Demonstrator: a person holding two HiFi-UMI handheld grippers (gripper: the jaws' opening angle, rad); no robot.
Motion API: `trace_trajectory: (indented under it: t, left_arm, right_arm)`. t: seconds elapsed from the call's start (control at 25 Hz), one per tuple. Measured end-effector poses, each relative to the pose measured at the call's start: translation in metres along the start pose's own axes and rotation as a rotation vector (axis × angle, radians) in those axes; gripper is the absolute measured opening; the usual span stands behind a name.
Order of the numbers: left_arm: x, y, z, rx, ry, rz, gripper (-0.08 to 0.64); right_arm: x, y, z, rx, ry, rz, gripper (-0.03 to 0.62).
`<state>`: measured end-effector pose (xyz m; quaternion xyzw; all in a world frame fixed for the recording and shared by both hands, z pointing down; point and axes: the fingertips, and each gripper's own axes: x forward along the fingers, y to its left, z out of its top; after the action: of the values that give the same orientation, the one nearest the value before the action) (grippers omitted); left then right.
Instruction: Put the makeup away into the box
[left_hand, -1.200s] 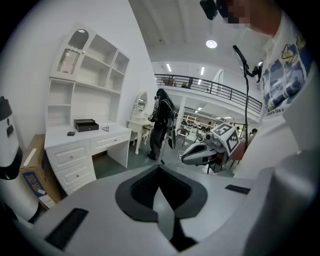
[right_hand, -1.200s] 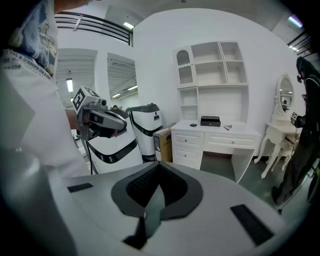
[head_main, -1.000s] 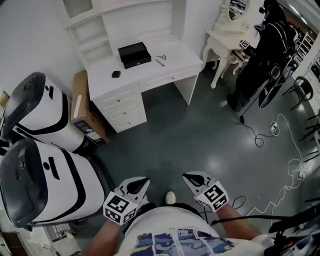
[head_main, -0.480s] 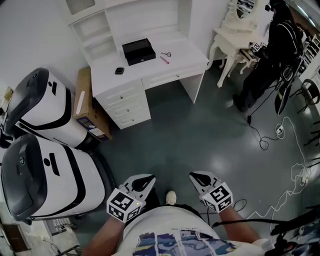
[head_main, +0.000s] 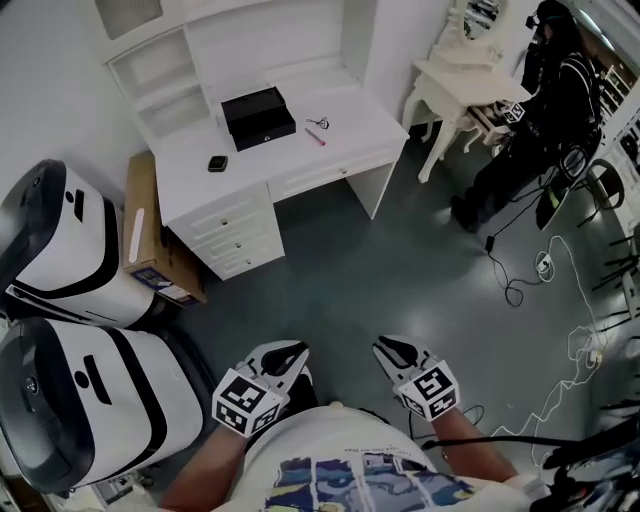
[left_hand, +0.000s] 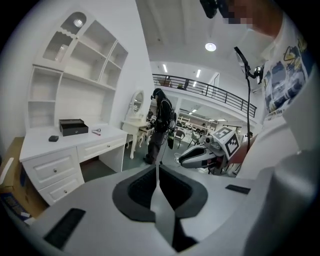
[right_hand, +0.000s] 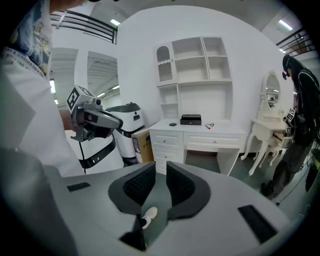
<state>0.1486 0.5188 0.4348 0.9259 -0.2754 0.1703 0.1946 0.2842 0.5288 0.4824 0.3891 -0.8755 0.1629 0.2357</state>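
Left hand-held gripper (head_main: 292, 352) low in head view, close to the person's body; jaws together, nothing between. Right hand-held gripper (head_main: 386, 348) beside it; jaws a narrow gap apart, just been opening, empty. Both well apart from white worktop (head_main: 360, 120), across grey floor (head_main: 400, 260). On worktop: black box (head_main: 258, 117); pink makeup stick (head_main: 315, 136) just right of box; small dark case (head_main: 217, 163) near its left.

The desk (head_main: 360, 120) sits upper centre of the frame, with the box (head_main: 258, 117) on it, a small flat item (head_main: 217, 163) left of the box and the makeup (head_main: 316, 136) just right of it. A carton (head_main: 150, 235) stands against the desk's left side, with two machines (head_main: 55, 235) further left. A dressing table (head_main: 450, 75) and a person (head_main: 540, 110) are at upper right.
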Motion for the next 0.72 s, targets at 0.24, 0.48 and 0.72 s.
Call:
trace_trajectory:
  t: [0.24, 0.48, 0.72]
  left_arm:
    - [0.017, 0.07, 0.048, 0.033, -0.024, -0.04, 0.017]
    - [0.016, 0.132, 0.057, 0.058, 0.0, -0.053, 0.017]
    - [0.013, 0.177, 0.065, -0.006, -0.026, -0.009, 0.017]
  right_arm:
    - [0.059, -0.038, 0.051, -0.027, 0.031, -0.04, 0.078]
    - [0.116, -0.055, 0.094, -0.035, 0.03, -0.052, 0.081]
    - [0.152, -0.071, 0.121, -0.054, 0.05, -0.038, 0.081]
